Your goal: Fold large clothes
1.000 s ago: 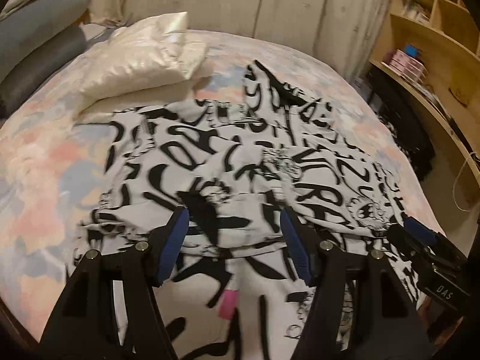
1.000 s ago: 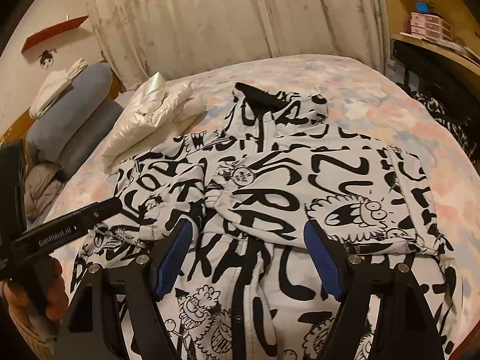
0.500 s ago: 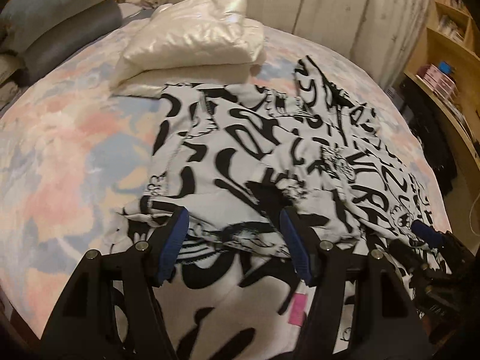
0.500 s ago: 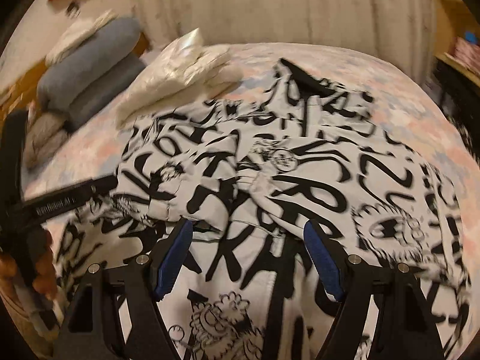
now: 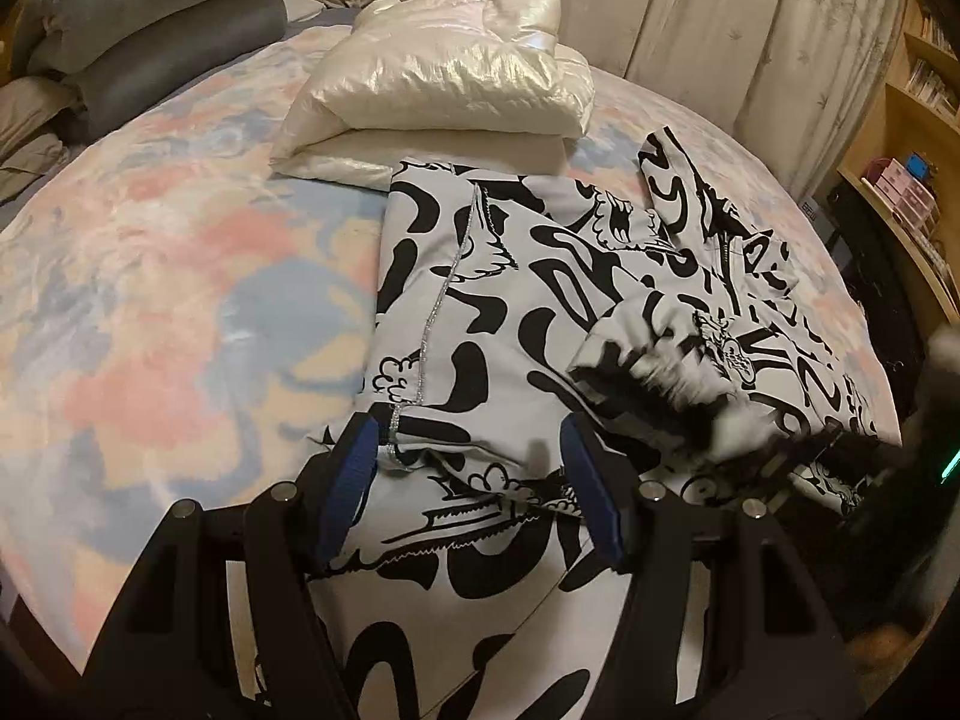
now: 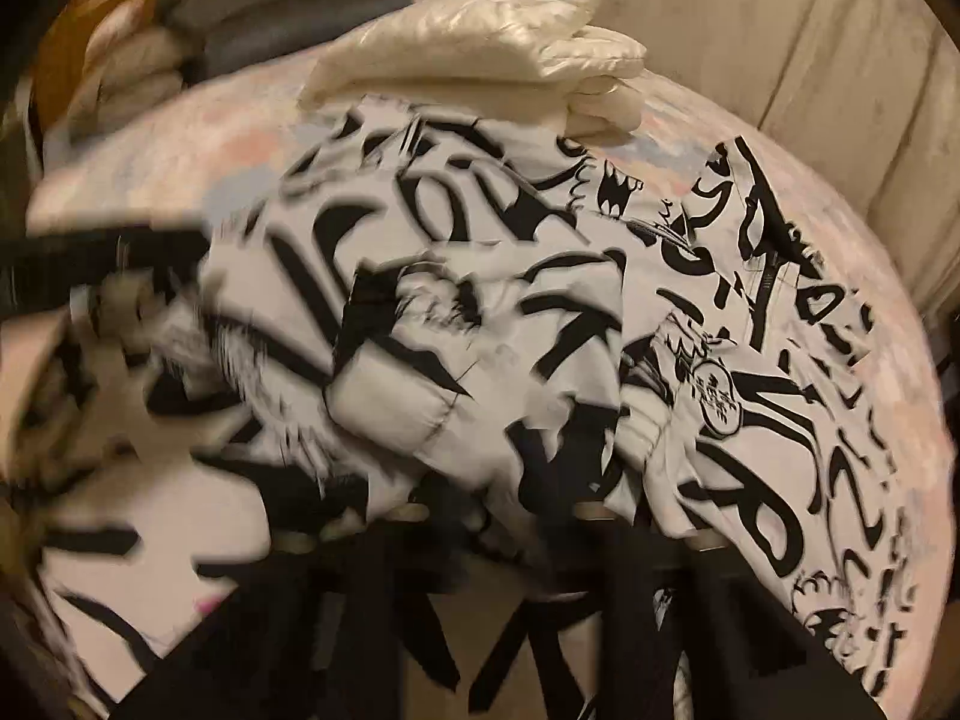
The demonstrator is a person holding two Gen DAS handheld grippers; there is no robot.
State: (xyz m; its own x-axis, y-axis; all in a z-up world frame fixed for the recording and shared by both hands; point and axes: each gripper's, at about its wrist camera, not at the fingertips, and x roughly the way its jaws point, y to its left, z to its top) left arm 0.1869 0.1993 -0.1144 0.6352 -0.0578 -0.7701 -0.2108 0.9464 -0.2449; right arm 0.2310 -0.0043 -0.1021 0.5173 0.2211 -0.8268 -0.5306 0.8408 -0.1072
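Pastel bedspread (image 5: 180, 312); graffiti-print jacket (image 5: 498, 312) spread ahead of left gripper (image 5: 474, 480), fingers apart. Folded cream jacket (image 5: 444, 90) beyond. Right gripper (image 6: 498, 516) blurred, cloth-covered: state unclear. Curtain (image 5: 720, 18) behind.

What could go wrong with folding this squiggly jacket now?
The black-and-white jacket touches the folded cream jacket, so pulling might drag that neat pile askew. The folded-in sleeve looks loose and could flop open. The right wrist view is blurred, so a grab there might catch extra layers.
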